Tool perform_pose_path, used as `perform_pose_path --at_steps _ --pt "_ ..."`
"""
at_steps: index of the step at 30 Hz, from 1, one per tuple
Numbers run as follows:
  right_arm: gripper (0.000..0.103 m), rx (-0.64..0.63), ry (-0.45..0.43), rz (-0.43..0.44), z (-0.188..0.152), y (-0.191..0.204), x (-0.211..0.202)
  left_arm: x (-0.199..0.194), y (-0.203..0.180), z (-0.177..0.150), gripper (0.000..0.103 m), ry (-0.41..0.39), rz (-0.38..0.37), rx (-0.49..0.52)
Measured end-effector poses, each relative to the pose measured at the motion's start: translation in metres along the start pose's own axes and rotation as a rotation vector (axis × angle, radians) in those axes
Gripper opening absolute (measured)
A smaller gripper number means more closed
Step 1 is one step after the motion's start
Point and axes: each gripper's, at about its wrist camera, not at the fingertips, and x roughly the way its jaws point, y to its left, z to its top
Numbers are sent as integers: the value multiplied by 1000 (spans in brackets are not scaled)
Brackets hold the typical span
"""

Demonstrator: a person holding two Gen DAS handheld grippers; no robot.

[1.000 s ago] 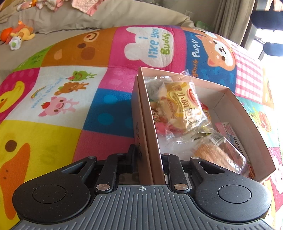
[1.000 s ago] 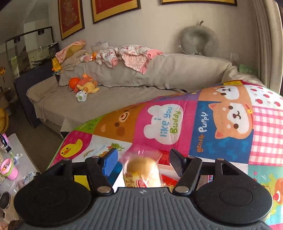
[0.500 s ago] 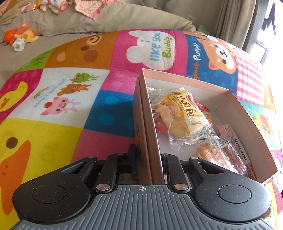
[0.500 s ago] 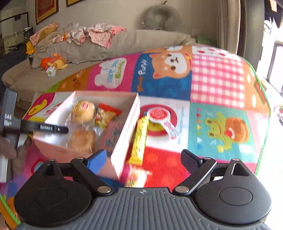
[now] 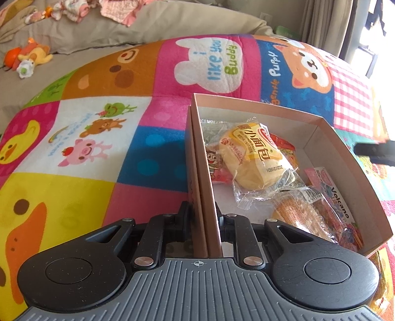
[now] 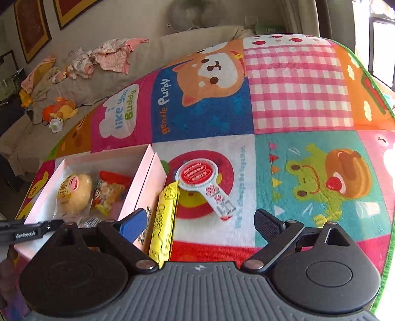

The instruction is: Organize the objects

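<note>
A pink cardboard box (image 5: pixel 340 145) lies on the patchwork mat. Inside it are a wrapped yellow bun (image 5: pixel 256 158), a waffle snack (image 5: pixel 303 217) and other packets. My left gripper (image 5: pixel 203 217) is shut on the box's near left wall. In the right wrist view the same box (image 6: pixel 145 170) sits at the left with the bun (image 6: pixel 74 192) in it. My right gripper (image 6: pixel 200 222) stands open above the mat, holding nothing. A yellow snack bar (image 6: pixel 164 222) lies just right of the box, between the jaws. A white and red paddle-shaped packet (image 6: pixel 205 182) lies beyond it.
The cartoon play mat (image 6: pixel 296 98) spreads wide to the right of the box. A beige sofa (image 5: pixel 172 22) with clothes and plush toys (image 6: pixel 58 112) runs behind it. The other gripper's dark tip (image 5: pixel 372 150) shows past the box's right wall.
The right gripper let the bun drop into the box and opened wide, then swung right and down over the yellow bar and paddle packet. The left gripper kept its hold.
</note>
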Motion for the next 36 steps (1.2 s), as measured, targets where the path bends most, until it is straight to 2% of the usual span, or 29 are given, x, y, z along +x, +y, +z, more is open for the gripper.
perform_pose_path --at_steps 5,7,8,11,16,23,27,31,32,34,36 --pt "93 36 18 -16 54 1 73 0 1 1 19 6 -4 -12" --pt "83 28 43 -36 68 5 103 0 3 1 19 8 -11 -18" --pt "73 12 64 -51 72 7 115 0 3 1 19 9 -14 -21" --pt "63 55 125 21 76 1 129 1 4 2 19 9 -16 -31" --pt "62 42 177 76 57 -1 112 0 3 0 19 -4 -12 -34" --pt "61 -41 211 95 25 1 76 -1 5 -1 19 -3 -22 -38" --pt "61 -167 203 37 -3 4 46 -1 4 -1 19 -2 -20 -33" --pt "61 -274 129 -163 -24 -2 12 -1 3 -1 19 -5 -15 -35" --pt "61 -277 116 -187 -28 -4 4 -1 3 -1 19 -6 -14 -34" --pt "61 -183 134 -106 -31 -14 -17 -1 3 -2 19 -6 -14 -36" --pt "61 -66 159 19 -36 -20 -32 -1 3 -1 19 -3 -13 -41"
